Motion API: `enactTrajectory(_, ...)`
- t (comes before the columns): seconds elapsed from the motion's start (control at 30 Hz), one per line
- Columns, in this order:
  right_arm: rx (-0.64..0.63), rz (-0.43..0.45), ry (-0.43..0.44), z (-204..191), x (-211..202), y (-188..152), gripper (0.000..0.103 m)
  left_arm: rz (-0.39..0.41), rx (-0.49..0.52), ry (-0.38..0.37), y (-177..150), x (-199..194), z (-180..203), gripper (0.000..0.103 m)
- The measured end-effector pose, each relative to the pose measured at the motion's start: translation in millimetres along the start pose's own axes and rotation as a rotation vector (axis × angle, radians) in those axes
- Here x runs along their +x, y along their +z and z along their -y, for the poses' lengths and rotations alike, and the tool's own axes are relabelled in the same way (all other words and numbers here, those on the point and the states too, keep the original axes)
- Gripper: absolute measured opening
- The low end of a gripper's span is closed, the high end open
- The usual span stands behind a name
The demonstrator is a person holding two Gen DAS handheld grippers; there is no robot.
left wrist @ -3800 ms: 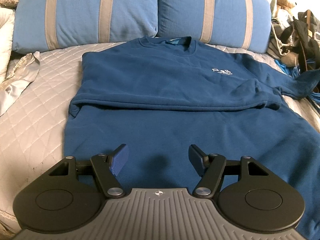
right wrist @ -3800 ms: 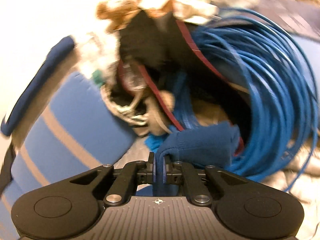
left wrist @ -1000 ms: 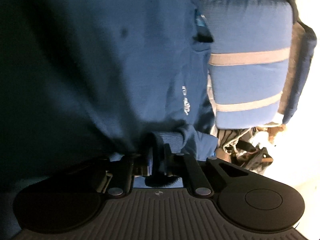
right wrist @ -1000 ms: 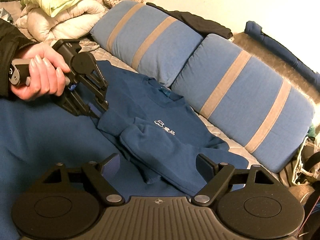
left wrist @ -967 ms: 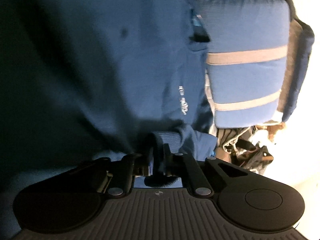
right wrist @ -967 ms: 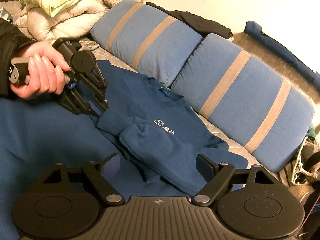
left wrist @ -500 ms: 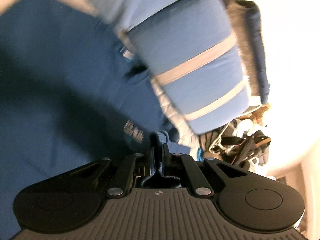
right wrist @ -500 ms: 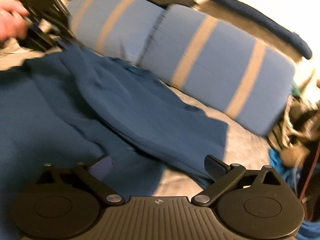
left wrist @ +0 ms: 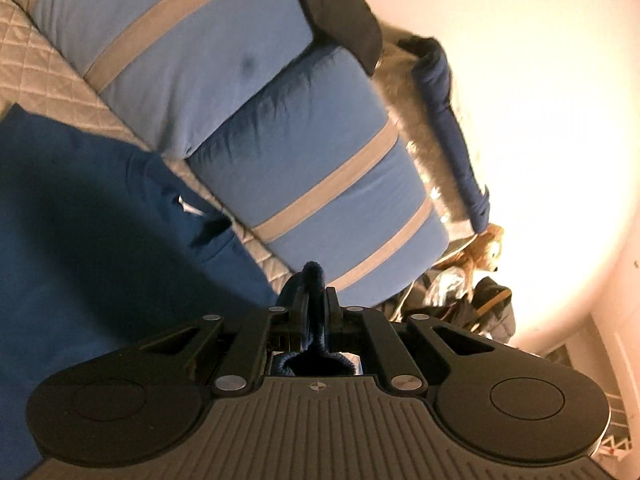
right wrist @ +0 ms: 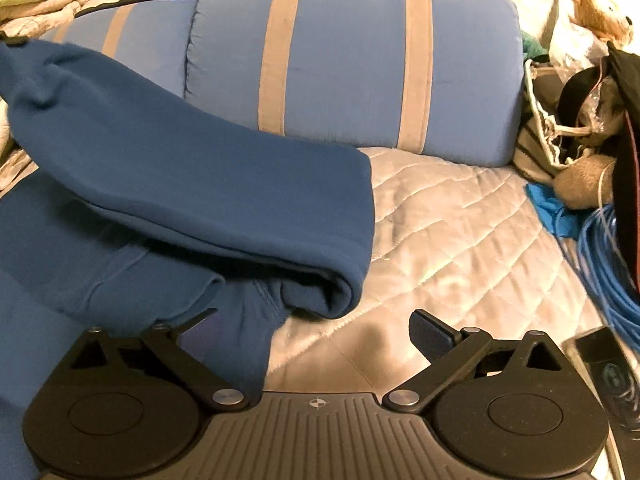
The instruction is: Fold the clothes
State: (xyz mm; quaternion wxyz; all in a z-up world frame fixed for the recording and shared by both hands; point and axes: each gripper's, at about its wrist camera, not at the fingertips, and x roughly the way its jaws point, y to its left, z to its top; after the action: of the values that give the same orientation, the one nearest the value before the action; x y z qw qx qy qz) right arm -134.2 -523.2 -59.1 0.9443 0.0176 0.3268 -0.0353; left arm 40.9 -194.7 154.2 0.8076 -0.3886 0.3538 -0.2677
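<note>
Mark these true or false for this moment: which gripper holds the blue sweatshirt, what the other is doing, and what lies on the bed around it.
1. The left gripper is shut on the sweatshirt. True.
2. The right gripper grips a sleeve. False: its fingers are spread, holding nothing.
3. The pillows are plain red. False: blue with grey stripes.
4. A blue cable coil lies right of the quilt. True.

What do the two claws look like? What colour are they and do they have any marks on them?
Both look alike. The left claw and the right claw each have a grey ribbed plate with a small round crosshair mark, two round black discs at the sides, and black linkage arms with silver rivets. The right claw's fingers have dark blue textured pads. No cables, hands or sleeves show.
</note>
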Motion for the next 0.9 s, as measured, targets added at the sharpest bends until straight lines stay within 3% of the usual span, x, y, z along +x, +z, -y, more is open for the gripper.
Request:
enactTrajectory(0.1, 0.038, 0.005, -0.004, 2.5, 9.9, 3.5, 0.091, 0.022, -0.003, -0.007, 6.6, -8.4, 1.1, 0.007)
enactTrajectory(0.23, 0.085, 0.015, -0.023, 4.7, 22.8, 7.6, 0.073, 0.051, -0.016, -0.018, 16.8, -24.1, -2.3, 0.007)
enactTrajectory(0.37, 0.039, 0.028, -0.034, 0.1, 26.9, 8.1, 0.05, 0.089, -0.02, -0.012, 27.7, -42.9, -8.4, 0.007)
enactTrajectory(0.53, -0.127, 0.049, -0.059, -19.3, 26.6, 6.9, 0.019, 0.143, -0.017, 0.022, 40.9, -68.8, -19.9, 0.006)
enactTrajectory(0.63, -0.202, 0.06, -0.072, -27.6, 24.4, 7.2, 0.013, 0.162, -0.009, 0.05, 45.5, -84.2, -29.9, 0.006)
enactTrajectory(0.9, -0.3, 0.07, -0.079, -40.7, 19.1, 10.8, 0.012, 0.139, 0.072, 0.195, 37.3, -105.5, -62.0, 0.006)
